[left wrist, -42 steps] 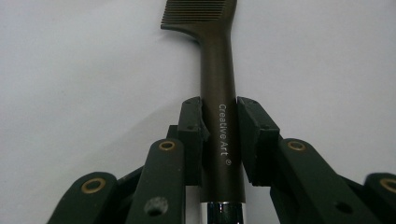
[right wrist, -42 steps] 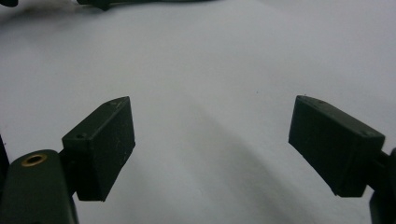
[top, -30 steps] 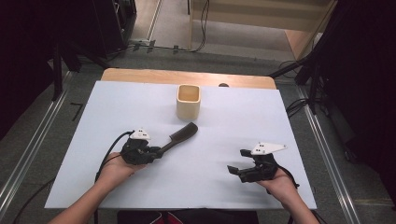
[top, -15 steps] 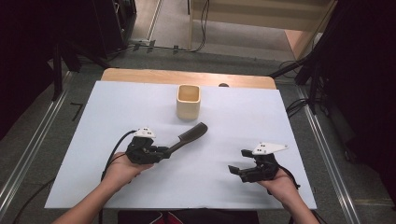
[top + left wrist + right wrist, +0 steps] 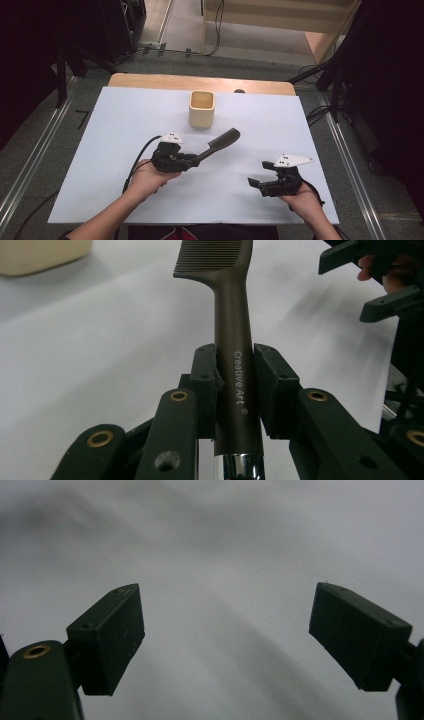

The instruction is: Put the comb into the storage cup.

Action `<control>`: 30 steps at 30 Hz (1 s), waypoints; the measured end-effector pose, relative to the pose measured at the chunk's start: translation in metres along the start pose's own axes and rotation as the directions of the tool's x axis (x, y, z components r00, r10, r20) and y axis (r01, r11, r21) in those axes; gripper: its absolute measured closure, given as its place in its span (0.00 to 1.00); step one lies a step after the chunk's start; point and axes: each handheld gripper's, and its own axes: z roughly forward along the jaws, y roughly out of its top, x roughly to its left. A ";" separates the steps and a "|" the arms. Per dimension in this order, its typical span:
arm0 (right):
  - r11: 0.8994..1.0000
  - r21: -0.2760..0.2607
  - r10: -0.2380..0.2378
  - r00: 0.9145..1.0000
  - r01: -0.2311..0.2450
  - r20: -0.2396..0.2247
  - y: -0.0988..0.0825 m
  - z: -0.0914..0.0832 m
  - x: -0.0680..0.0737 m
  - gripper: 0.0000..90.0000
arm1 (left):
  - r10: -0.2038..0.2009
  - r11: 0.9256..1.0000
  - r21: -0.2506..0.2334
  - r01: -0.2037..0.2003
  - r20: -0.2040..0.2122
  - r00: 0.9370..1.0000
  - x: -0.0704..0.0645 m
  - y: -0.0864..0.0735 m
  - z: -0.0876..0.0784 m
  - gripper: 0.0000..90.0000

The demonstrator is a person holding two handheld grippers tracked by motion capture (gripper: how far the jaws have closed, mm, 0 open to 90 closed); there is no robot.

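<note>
1. Since a second ago, the left gripper (image 5: 196, 159) has carried the comb (image 5: 220, 141) toward 3 o'clock across the desk (image 5: 115, 130) and a little higher, so the comb's toothed head now sits just below the cup (image 5: 202, 108) rather than at its lower left corner; the right gripper (image 5: 260, 183) has kept its place.
2. Seen in the left gripper view, the left gripper (image 5: 235, 385) is clamped on the dark brown handle of the comb (image 5: 231, 335), both pads pressing its sides, with the printed "CreativeArt" lettering between them and a chrome cap at the handle's near end.
3. From the high view, the comb runs from the gripper toward 2 o'clock, its head pointing up and away, near the cup but apart from it.
4. The cream, square-mouthed cup stands upright at 12 o'clock on the white sheet, beyond both hands.
5. At 5 o'clock of the desk, the right gripper has its jaws wide apart with nothing between them; the right gripper view shows the right gripper (image 5: 227, 630) with bare white desk surface between its pads.
6. The left hand (image 5: 150, 177) wraps its gripper's body from below, its cable trailing back toward 7 o'clock.
</note>
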 end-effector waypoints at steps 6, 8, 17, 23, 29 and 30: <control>1.000 -0.007 -0.007 1.000 0.007 0.017 -0.001 -0.002 0.000 0.14 | 0.000 1.000 -0.023 0.000 0.008 1.000 -0.007 0.011 0.012 0.81; 1.000 -0.013 -0.004 1.000 0.005 0.019 0.000 -0.003 0.001 0.14 | 0.003 0.999 -0.040 -0.003 0.009 1.000 -0.010 0.015 0.016 0.81; 0.999 -0.033 0.008 0.999 -0.007 0.032 0.003 -0.006 0.003 0.14 | -0.013 0.996 -0.090 0.013 0.004 1.000 -0.015 0.026 0.027 0.81; 0.998 -0.058 0.019 0.998 -0.016 0.057 0.006 -0.009 0.004 0.14 | -0.029 0.991 -0.131 0.028 -0.010 1.000 -0.014 0.032 0.039 0.81; 0.994 -0.091 0.063 0.993 -0.054 0.103 0.012 -0.012 0.003 0.14 | -0.044 0.982 -0.187 0.040 -0.019 0.999 -0.019 0.037 0.052 0.81; 0.993 -0.095 0.075 0.991 -0.065 0.109 0.013 -0.013 0.004 0.14 | -0.047 0.979 -0.199 0.043 -0.019 0.999 -0.020 0.038 0.054 0.81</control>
